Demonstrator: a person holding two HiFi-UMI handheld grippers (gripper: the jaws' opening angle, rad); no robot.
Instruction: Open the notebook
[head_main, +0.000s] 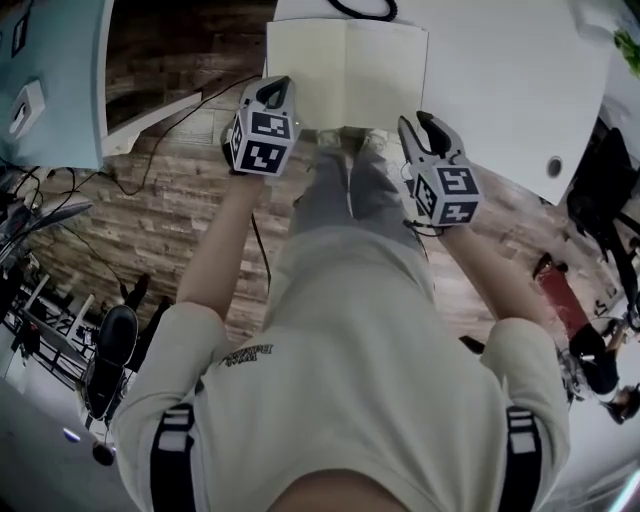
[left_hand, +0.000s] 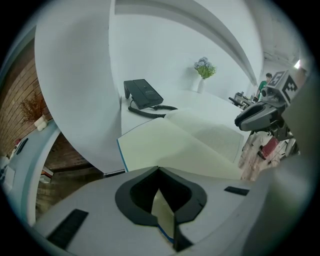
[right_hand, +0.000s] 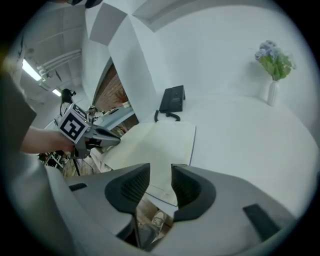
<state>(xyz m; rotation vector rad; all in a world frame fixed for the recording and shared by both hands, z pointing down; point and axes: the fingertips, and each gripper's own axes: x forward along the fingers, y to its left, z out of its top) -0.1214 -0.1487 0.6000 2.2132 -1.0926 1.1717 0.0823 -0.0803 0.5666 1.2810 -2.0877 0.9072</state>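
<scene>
The notebook (head_main: 345, 75) lies open on the white table (head_main: 500, 80), showing blank cream pages and a thin blue cover edge. My left gripper (head_main: 272, 100) is at its near left corner. In the left gripper view the left gripper (left_hand: 160, 172) is shut on a cream sheet with a blue edge, and the left half of the notebook (left_hand: 160, 145) rises from it. My right gripper (head_main: 425, 135) hangs just off the near right corner. Its jaws (right_hand: 160, 170) stand open with nothing between them, and the notebook's (right_hand: 155, 145) near edge shows beyond the gap.
A black desk phone (left_hand: 142, 92) with a coiled cord sits behind the notebook. A small white vase of flowers (right_hand: 272, 75) stands farther back on the table. The person's legs and a wooden floor (head_main: 150, 220) are below the table edge.
</scene>
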